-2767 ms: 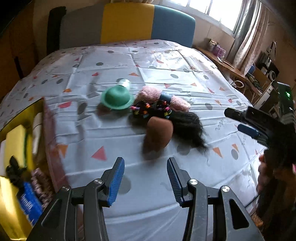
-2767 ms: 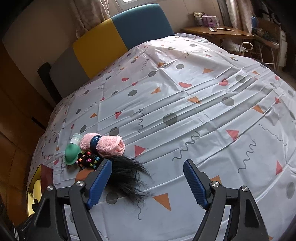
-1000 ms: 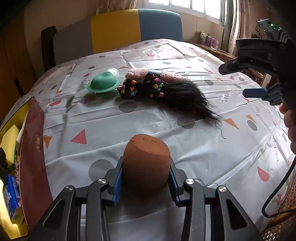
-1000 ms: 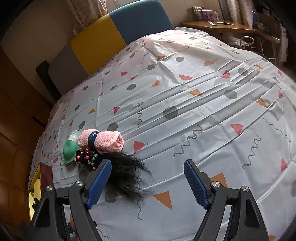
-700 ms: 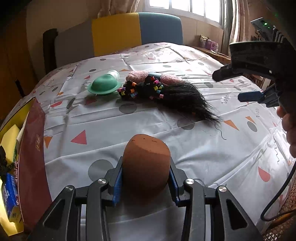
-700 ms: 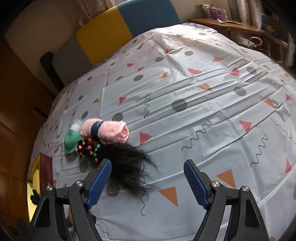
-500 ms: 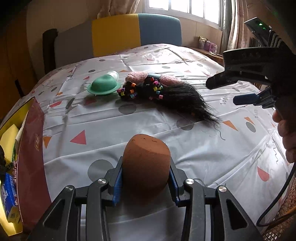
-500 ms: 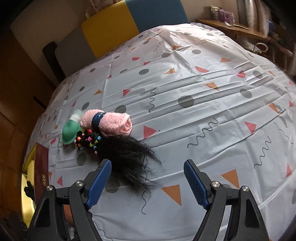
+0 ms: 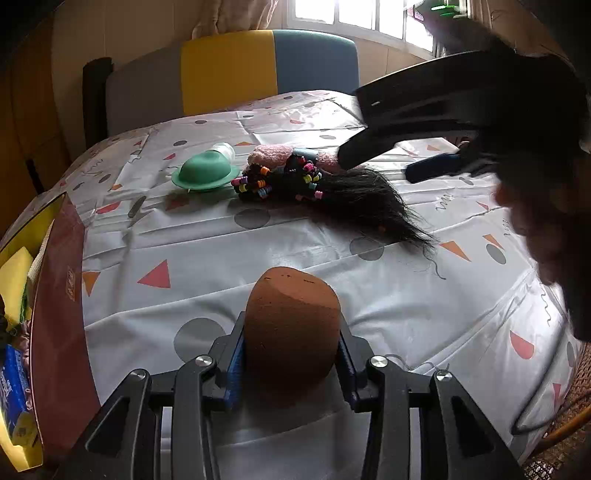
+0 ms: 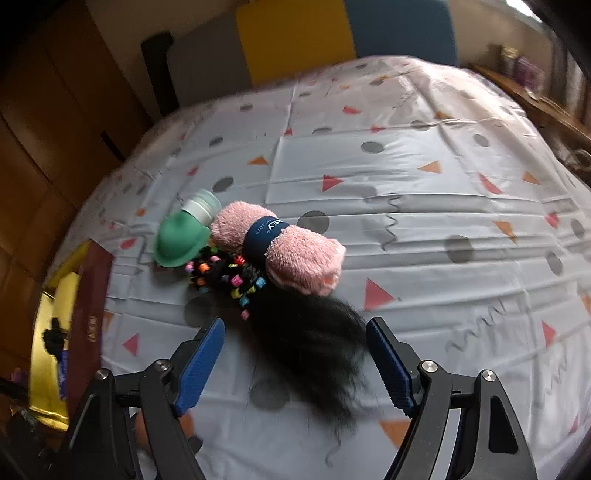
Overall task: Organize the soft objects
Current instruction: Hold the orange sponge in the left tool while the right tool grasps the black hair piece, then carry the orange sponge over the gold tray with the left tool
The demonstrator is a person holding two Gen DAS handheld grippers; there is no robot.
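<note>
Sponge (image 9: 291,325) clamped in our left gripper (image 9: 291,354), not yet boxed; right gripper (image 10: 295,365) spread wide over the wig (image 10: 310,339); towel roll (image 10: 280,247) and green cap (image 10: 179,240) just behind the wig remain.

A bed under a white sheet (image 9: 295,236) printed with grey dots and coloured triangles ends at a grey, yellow and blue headboard (image 9: 236,70), with a bright window (image 9: 354,14) beyond and brown wooden panelling (image 10: 55,122) alongside.

The navy band (image 10: 266,236) around the pink rolled towel (image 10: 295,254) shows white letters, "EY" and "CLOTH"; other print is unreadable.
</note>
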